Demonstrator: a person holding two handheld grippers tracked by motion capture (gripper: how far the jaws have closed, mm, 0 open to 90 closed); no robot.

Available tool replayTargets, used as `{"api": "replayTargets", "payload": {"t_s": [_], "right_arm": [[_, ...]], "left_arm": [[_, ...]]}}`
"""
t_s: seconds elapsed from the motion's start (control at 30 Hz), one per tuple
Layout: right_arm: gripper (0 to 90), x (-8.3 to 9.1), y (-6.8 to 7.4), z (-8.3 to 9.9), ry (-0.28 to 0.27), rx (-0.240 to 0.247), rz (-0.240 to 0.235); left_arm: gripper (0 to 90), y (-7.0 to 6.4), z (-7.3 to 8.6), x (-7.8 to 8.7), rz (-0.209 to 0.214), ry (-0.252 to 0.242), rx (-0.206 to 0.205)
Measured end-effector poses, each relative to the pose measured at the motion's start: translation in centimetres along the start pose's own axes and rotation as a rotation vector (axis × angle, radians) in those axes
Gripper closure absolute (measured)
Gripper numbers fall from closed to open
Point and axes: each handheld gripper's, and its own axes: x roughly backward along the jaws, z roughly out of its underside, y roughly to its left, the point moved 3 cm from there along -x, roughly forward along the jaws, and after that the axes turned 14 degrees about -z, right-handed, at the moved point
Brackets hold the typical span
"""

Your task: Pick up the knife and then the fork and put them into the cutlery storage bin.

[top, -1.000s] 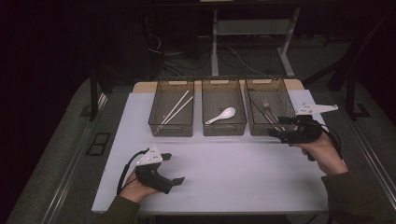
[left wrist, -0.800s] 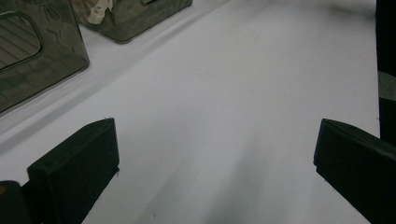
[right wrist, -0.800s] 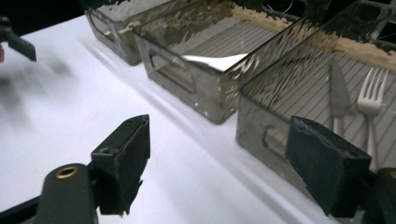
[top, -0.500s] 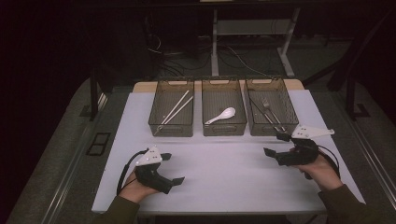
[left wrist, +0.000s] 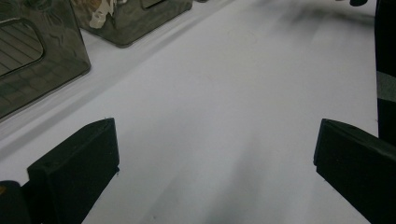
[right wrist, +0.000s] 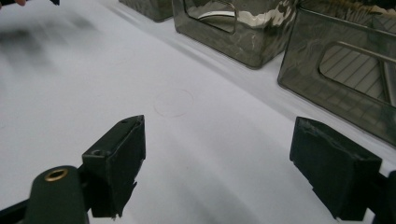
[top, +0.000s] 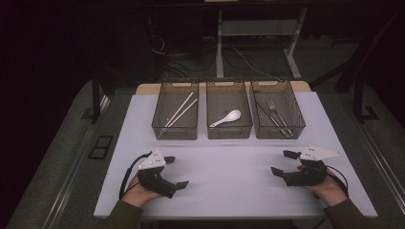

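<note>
Nearest you, both tools rest on the white table [top: 229,186] with nothing in them. Your left gripper [top: 173,172] sits at the near left, jaws spread wide and pointing inward across the sheet; in the left gripper view the gap between them holds only bare tabletop. Your right gripper [top: 283,163] sits at the near right, jaws likewise parted and empty, facing the left one from well apart.

Farther out, three clear bins stand side by side along the far edge. The left bin [top: 175,131] holds a pair of chopsticks [top: 179,110] lying at a slant. The middle bin [top: 228,131] holds a white spoon [top: 226,118]. The right bin [top: 296,125] holds a metal fork [top: 273,109] next to what looks like another thin utensil; it is too fine to name.

Judging by this layout, the sorting looks finished: each piece lies in its own bin, no loose item is left on the sheet, and your hands are parked. Nothing seems left to pick up.
</note>
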Motion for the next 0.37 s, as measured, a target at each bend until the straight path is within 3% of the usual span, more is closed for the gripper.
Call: {"api": "replayTargets", "payload": {"t_s": [0.17, 0.37], "right_arm": [[18.1, 0.4, 0.4, 0.8, -0.033, -0.022, 0.000], [18.0, 0.4, 0.5, 1.4, -0.027, -0.039, -0.005]], "left_arm": [[0.0, 0.0, 0.0, 0.0, 0.001, 0.003, -0.006], [0.0, 0.0, 0.0, -0.1, -0.002, 0.000, -0.004]]}}
